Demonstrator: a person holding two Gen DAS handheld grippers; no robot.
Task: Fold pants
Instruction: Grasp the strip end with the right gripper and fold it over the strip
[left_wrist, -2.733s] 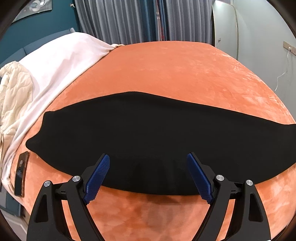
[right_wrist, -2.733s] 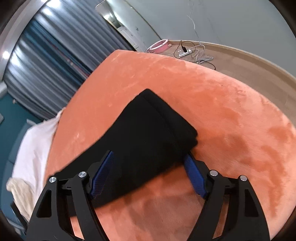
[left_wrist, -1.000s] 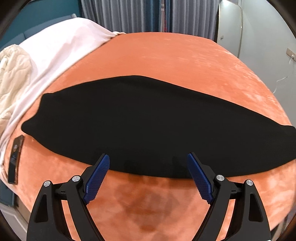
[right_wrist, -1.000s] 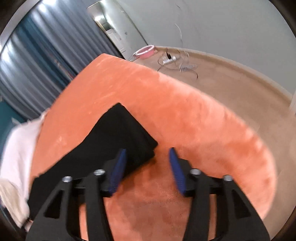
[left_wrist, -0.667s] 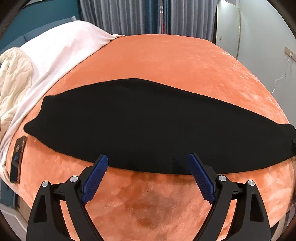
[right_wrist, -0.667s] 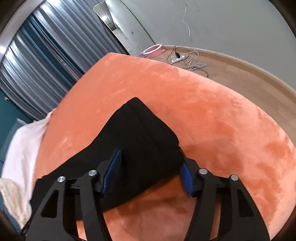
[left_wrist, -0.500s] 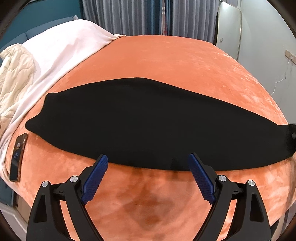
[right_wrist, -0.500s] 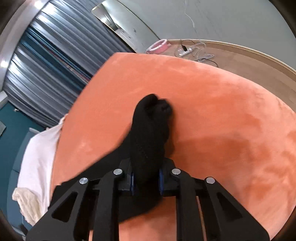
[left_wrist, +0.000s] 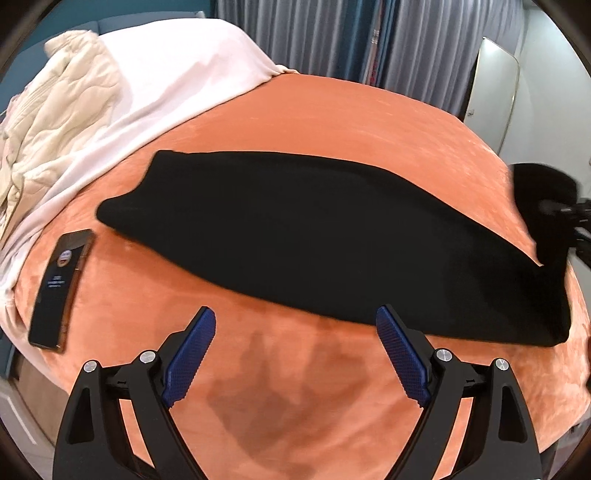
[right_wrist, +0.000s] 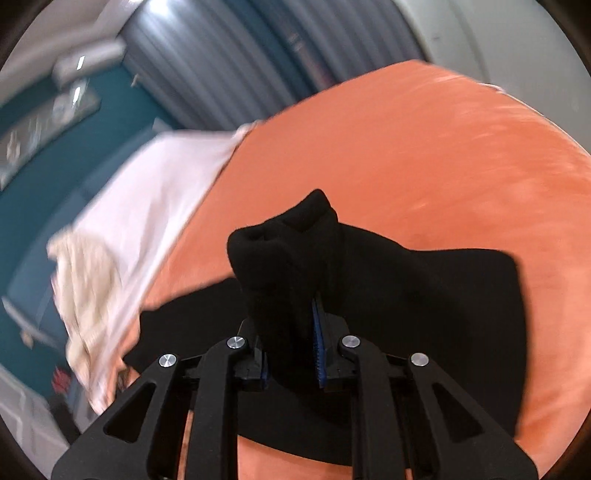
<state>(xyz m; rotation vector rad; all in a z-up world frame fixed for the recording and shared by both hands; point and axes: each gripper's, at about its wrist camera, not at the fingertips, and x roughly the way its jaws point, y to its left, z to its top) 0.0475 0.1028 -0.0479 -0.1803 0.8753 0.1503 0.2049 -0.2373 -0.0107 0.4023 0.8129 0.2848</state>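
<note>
Black pants (left_wrist: 314, 236) lie lengthwise across an orange bedspread (left_wrist: 332, 122), one end bunched and lifted clear in the tightly clamped right gripper (right_wrist: 291, 350), while the left gripper (left_wrist: 295, 354) hovers wide open, empty, near a phone (left_wrist: 61, 288).

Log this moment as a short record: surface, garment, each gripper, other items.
surface: orange blanket on a bed
garment: black pants, lying lengthwise, one end lifted
right gripper: jaws have just been closing; shut on bunched end of pants
left gripper: open, nothing between its pads, over the blanket just short of the pants' near edge
other items: phone near blanket corner; white sheet; cream quilt
</note>
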